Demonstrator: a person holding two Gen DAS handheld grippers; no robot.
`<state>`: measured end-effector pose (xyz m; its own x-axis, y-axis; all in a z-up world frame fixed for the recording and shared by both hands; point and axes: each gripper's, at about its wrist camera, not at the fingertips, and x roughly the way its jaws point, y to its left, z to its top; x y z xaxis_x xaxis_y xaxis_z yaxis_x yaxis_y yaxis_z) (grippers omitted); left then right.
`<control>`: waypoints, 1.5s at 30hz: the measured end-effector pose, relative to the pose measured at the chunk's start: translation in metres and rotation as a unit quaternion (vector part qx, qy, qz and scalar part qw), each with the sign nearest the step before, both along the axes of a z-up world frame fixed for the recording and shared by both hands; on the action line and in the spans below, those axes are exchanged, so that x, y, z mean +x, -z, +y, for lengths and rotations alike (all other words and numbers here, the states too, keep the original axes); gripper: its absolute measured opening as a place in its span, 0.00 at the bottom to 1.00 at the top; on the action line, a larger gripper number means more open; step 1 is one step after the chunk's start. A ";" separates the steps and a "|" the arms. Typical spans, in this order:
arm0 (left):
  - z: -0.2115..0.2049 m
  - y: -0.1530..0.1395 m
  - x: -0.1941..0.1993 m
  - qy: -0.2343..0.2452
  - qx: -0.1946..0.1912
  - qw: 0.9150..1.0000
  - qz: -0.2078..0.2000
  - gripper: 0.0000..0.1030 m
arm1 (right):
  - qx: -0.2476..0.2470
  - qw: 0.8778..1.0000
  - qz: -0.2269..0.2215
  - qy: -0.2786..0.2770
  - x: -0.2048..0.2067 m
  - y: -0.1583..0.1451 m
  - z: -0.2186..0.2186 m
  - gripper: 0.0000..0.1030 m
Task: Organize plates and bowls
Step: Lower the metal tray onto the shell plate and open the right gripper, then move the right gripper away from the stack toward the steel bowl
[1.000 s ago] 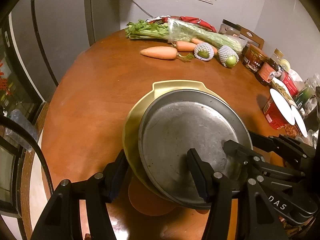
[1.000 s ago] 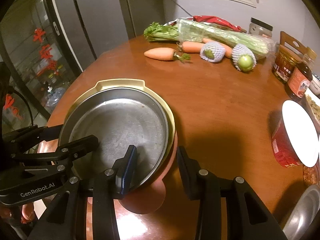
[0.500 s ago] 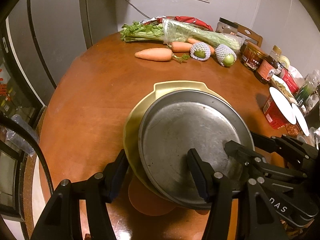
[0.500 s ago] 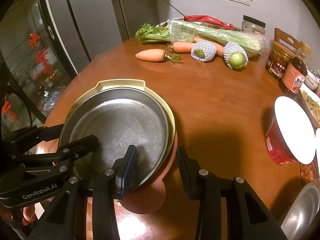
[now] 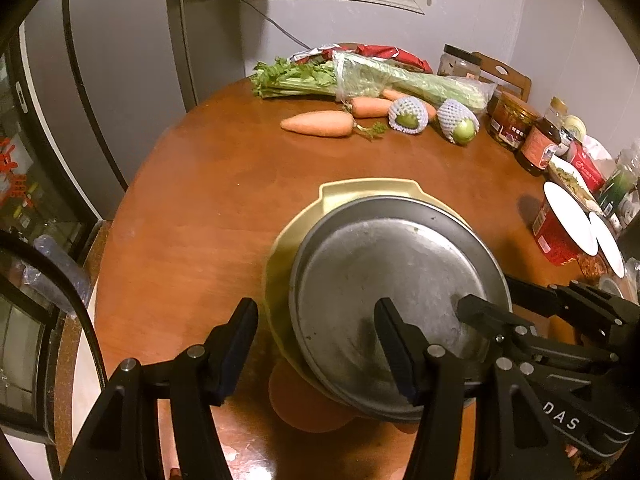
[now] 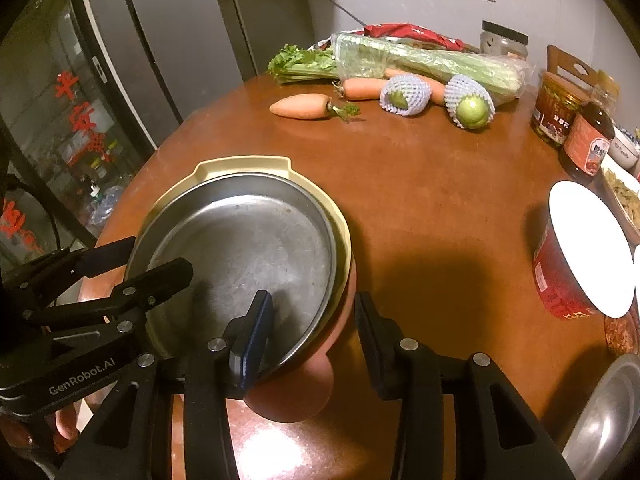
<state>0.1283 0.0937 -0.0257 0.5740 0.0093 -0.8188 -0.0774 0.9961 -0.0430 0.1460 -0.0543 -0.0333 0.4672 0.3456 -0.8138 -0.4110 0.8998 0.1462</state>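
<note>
A stack is held above the round wooden table (image 5: 224, 200): a steel plate (image 5: 384, 276) on a yellow plate (image 5: 360, 190) on a pink dish (image 5: 304, 404). In the right wrist view they are the steel plate (image 6: 248, 244), the yellow plate (image 6: 244, 164) and the pink dish (image 6: 296, 392). My left gripper (image 5: 316, 336) straddles the stack's left rim, one finger over the steel plate, one outside. My right gripper (image 6: 312, 328) straddles the right rim the same way. Both sets of jaws are wide apart around the rims; whether they press the stack I cannot tell.
Carrots (image 5: 318, 124), celery (image 5: 360, 78), two netted green fruits (image 5: 408, 118) and jars (image 5: 508, 124) lie at the far side. A red lidded cup (image 6: 576, 256) stands at the right; a steel bowl (image 6: 608, 420) sits at the near right. A fridge (image 6: 120, 60) stands left.
Both grippers and the stack have risen and pulled back from the table together; the far vegetables look smaller and more wall shows. The grip on the rims has not changed.
</note>
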 end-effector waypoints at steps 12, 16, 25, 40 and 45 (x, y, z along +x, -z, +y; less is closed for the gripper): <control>0.001 -0.026 -0.015 -0.011 0.010 0.999 -0.034 0.59 | 0.012 0.999 -0.038 0.011 -0.008 -0.022 -0.007 0.50; -0.004 -0.038 -0.021 -0.006 0.016 0.999 -0.046 0.59 | 0.003 0.998 -0.066 0.016 -0.016 -0.034 -0.010 0.51; -0.024 -0.062 -0.037 0.013 0.020 0.997 -0.070 0.60 | 0.006 0.994 -0.104 0.029 -0.037 -0.061 -0.027 0.57; -0.077 -0.076 -0.059 0.058 0.033 0.994 -0.082 0.61 | 0.012 0.987 -0.145 0.069 -0.074 -0.082 -0.083 0.59; -0.100 -0.076 -0.062 0.073 0.038 0.993 -0.081 0.62 | 0.011 0.985 -0.152 0.082 -0.084 -0.083 -0.102 0.60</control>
<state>0.0662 -0.0060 0.0502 0.6983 -0.0259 -0.7153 0.0700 0.9970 0.0321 0.0625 -0.1566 0.0499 0.7388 0.2608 -0.6215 -0.2880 0.9558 0.0586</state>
